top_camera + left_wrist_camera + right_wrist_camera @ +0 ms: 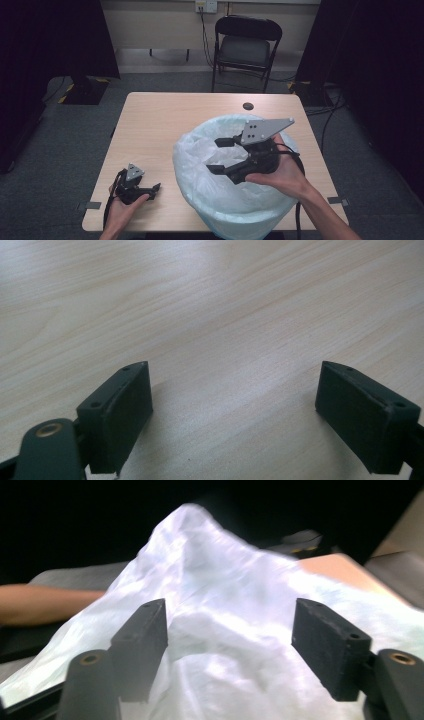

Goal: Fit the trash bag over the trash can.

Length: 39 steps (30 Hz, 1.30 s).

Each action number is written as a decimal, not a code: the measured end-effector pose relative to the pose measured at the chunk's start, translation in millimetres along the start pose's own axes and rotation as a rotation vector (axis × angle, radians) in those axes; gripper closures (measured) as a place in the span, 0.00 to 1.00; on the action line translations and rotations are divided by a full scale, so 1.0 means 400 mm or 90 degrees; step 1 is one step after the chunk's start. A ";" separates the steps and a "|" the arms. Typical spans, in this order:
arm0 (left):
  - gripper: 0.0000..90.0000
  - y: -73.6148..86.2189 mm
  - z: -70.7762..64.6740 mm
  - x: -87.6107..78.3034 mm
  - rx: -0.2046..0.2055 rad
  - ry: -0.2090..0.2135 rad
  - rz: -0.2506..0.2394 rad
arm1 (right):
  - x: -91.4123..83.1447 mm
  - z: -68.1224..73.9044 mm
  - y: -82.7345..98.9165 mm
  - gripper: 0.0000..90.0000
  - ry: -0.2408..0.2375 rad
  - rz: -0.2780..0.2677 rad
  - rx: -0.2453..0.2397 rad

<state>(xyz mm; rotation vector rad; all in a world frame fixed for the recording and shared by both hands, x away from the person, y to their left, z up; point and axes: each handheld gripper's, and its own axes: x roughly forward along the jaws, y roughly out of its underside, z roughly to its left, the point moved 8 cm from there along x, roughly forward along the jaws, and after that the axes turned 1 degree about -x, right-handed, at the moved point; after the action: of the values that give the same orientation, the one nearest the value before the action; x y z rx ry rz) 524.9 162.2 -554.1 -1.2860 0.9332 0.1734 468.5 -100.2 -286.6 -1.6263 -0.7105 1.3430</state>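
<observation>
A bin lined with a white plastic bag (pixel 235 207) stands on the right half of the wooden table (pixel 155 120). My right gripper (pixel 216 155) hovers over the bag's mouth, pointing left, its jaws apart. In the right gripper view the crumpled bag (pixel 215 575) rises in a peak beyond the right gripper (pixel 230 635); the pads do not press on it. My left gripper (pixel 156 189) rests on the table at the front left, beside the bin. The left gripper (pixel 235 410) is open, with bare wood between its jaws.
A black folding chair (pixel 247 47) stands behind the table. A round cable hole (pixel 248 106) sits near the table's far edge. Dark curtains hang on both sides, and cables (pixel 325 107) lie on the floor at the right. The person's left forearm (pixel 45 602) shows past the bag.
</observation>
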 end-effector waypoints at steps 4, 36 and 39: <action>0.16 0.000 0.000 0.000 0.000 0.000 0.000 | 0.023 0.023 0.033 0.36 -0.039 0.063 -0.010; 0.17 0.001 0.001 -0.002 -0.004 -0.003 -0.002 | 0.111 0.035 0.240 0.38 -0.045 0.461 -0.091; 0.17 0.001 0.000 -0.001 -0.006 -0.003 -0.003 | 0.107 0.024 0.195 0.36 -0.039 0.393 -0.069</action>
<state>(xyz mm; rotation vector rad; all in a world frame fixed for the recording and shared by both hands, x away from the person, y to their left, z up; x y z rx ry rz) 524.4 162.6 -553.9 -1.2957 0.9269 0.1767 461.7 -95.7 -375.7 -1.9909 -0.3207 1.8150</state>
